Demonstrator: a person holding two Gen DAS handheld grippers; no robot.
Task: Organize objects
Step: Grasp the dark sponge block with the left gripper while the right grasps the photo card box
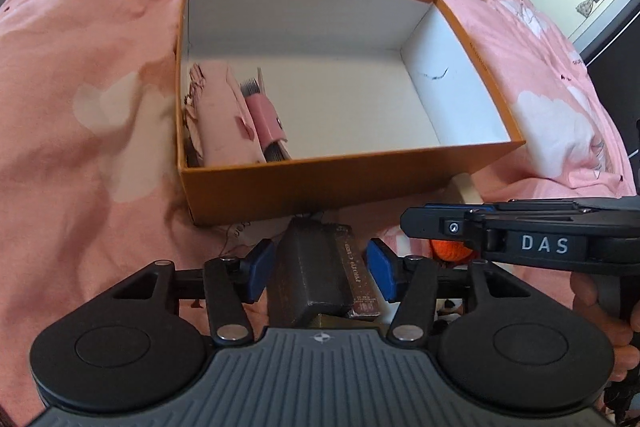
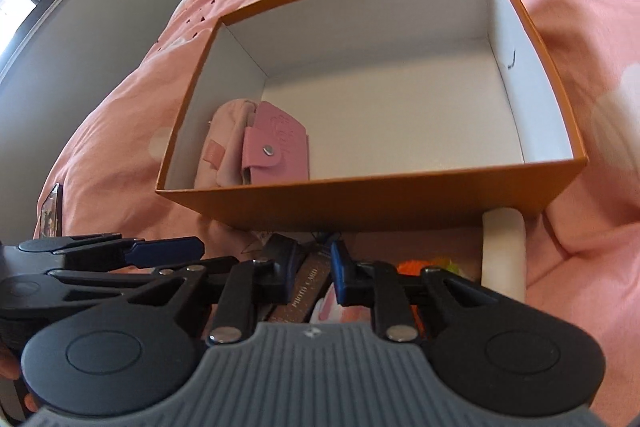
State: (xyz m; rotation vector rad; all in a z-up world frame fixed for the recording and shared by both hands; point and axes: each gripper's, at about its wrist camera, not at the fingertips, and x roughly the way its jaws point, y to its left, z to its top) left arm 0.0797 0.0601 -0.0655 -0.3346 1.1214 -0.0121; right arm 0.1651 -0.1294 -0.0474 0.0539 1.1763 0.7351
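"DAS" on right gripper (image 1: 416, 227); "PHOTO CARD" on brown box (image 1: 356, 267)

An open orange box (image 1: 336, 183) with white walls is set on the bed. A pink pouch (image 2: 226, 151) and pink card holder (image 2: 276, 151) are stood in its left corner.

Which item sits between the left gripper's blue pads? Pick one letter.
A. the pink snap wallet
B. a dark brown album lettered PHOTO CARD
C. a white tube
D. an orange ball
B: in the left wrist view the dark brown album lies between the open pads of the left gripper, its gold spine lettering readable.
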